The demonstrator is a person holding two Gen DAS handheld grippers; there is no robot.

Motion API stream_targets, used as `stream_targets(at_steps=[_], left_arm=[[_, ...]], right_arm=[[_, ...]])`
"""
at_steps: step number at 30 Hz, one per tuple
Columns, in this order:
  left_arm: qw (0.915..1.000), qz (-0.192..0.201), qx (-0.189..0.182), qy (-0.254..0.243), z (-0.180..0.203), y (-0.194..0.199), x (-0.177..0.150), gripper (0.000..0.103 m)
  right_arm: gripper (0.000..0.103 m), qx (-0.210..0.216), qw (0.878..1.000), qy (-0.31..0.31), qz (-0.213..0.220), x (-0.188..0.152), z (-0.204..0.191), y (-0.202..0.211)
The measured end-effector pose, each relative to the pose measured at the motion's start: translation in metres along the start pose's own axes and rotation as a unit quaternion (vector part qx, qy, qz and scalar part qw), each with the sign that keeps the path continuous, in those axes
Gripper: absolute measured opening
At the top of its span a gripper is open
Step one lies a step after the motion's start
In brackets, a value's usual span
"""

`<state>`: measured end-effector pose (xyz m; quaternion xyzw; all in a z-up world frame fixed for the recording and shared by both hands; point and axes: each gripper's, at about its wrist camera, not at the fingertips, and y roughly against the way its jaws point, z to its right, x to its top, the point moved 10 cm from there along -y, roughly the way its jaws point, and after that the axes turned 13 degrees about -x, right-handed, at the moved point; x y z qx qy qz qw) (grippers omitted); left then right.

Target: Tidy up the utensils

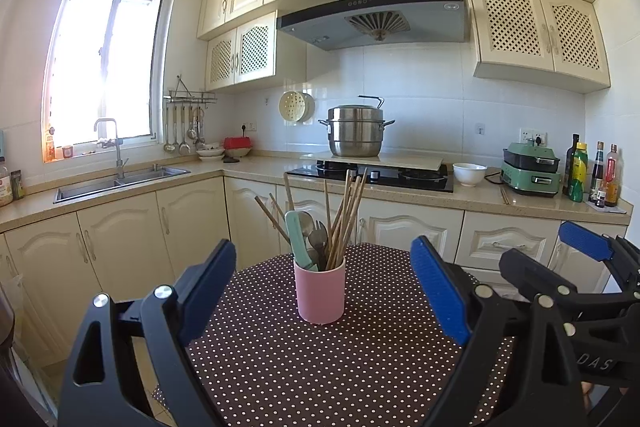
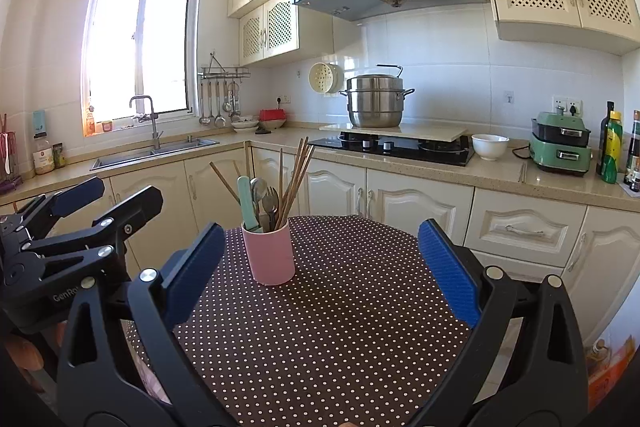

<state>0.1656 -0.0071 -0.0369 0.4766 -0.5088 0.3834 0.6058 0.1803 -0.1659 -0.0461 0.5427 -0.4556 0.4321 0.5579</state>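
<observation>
1. Two grippers are hovering side by side over the near edge of the table (image 1: pixel 360 367), which is wearing a brown cloth with white dots.
2. I am seeing my left gripper (image 1: pixel 324 287) standing wide open, its blue pads far apart and gripping nothing.
3. My right gripper (image 2: pixel 320 263) is likewise gaping wide, with nothing between its pads; in the left wrist view it is showing at the right edge, also spread.
4. The pink cup (image 1: pixel 319 289) is standing upright on the cloth, ahead of both grippers and touching neither.
5. In the left view the cup is sitting between the two pads but farther along the table; in the right view it is lying nearer the left pad.
6. The cup is holding a bundle of wooden chopsticks (image 1: pixel 347 215) fanning upward, a mint-handled utensil (image 1: pixel 295 239), and a metal spoon (image 2: pixel 258 190) and fork (image 2: pixel 271 201).
7. Behind the table, a steel pot (image 1: pixel 355 131) is sitting on the stove (image 1: pixel 372 177), and a white bowl (image 1: pixel 469 173) is resting on the counter beside it.
</observation>
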Motion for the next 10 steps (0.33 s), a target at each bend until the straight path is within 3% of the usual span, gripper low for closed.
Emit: stream_targets(at_steps=[10], left_arm=[[0.9985, -0.049, 0.019, 0.014, -0.022, -0.045, -0.024, 0.087]], right_arm=[[0.095, 0.022, 0.998, -0.014, -0.060, -0.021, -0.003, -0.058]])
